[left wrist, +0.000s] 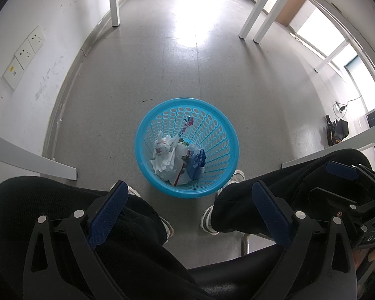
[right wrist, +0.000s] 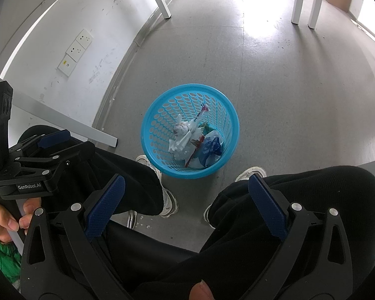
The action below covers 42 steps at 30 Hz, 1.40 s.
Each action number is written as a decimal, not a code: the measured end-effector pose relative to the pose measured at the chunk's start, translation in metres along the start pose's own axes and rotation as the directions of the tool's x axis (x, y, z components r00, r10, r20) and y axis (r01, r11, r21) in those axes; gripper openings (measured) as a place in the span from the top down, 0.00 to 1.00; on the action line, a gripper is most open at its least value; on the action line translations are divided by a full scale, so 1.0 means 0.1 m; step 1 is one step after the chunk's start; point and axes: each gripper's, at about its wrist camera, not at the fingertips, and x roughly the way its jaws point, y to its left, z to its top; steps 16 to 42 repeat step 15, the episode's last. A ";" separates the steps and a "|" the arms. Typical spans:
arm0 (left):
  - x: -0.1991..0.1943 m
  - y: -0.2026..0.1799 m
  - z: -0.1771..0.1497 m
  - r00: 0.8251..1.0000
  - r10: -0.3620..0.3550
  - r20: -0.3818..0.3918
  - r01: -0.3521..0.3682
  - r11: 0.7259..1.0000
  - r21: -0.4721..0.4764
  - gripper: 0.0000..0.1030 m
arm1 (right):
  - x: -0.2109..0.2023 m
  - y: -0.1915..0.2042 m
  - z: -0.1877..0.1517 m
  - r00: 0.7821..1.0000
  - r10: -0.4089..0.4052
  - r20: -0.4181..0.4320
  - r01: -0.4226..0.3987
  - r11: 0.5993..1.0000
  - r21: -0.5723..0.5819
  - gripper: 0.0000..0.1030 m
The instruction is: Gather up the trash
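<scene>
Left gripper (left wrist: 190, 210): jaws spread wide, blue-padded fingers (left wrist: 107, 215) apart, nothing between them. It hangs above the seated person's black-trousered knees (left wrist: 62, 200) and points down at the floor.

Right gripper (right wrist: 185, 205): jaws likewise spread wide, blue pads (right wrist: 105, 207) apart, holding nothing. It hangs over the same lap; a fingertip shows at the lower edge of its view. Each gripper appears at the side of the other's view: the right gripper (left wrist: 347, 182) at the right edge of the left wrist view, the left gripper (right wrist: 45, 150) at the left edge of the right wrist view, held by a bare hand (right wrist: 5, 220).

Blue basket (left wrist: 147, 160): round, perforated plastic, upright on the grey floor (left wrist: 162, 62), just ahead of the person's white shoes (left wrist: 210, 217) and between the feet. Seen also in the right wrist view (right wrist: 157, 135).

Trash (left wrist: 167, 160): inside the basket at its bottom; crumpled white tissue or paper, a blue crumpled wrapper (left wrist: 197, 162) on the right side, a thin red-and-white strip leaning against the far inner wall.

Surroundings: white wall (left wrist: 37, 12) at left with a row of sockets (left wrist: 25, 52); white table legs (left wrist: 113, 2) farther back; bright windows at right.
</scene>
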 end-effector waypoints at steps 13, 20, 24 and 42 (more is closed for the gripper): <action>0.03 0.07 -0.01 1.000 -0.003 -0.014 0.003 1.000 0.003 0.06 | 0.00 -0.01 0.01 1.000 -0.001 0.000 0.001 1.000 -0.001 0.08; 0.03 0.07 -0.02 1.000 -0.002 -0.014 0.002 1.000 0.002 0.06 | 0.00 -0.02 0.01 1.000 0.000 -0.001 0.000 1.000 -0.001 0.08; 0.03 0.07 -0.02 1.000 -0.002 -0.014 0.002 1.000 0.002 0.06 | 0.00 -0.02 0.01 1.000 0.000 -0.001 0.000 1.000 -0.001 0.08; 0.03 0.07 -0.02 1.000 -0.002 -0.014 0.002 1.000 0.002 0.06 | 0.00 -0.02 0.01 1.000 0.000 -0.001 0.000 1.000 -0.001 0.08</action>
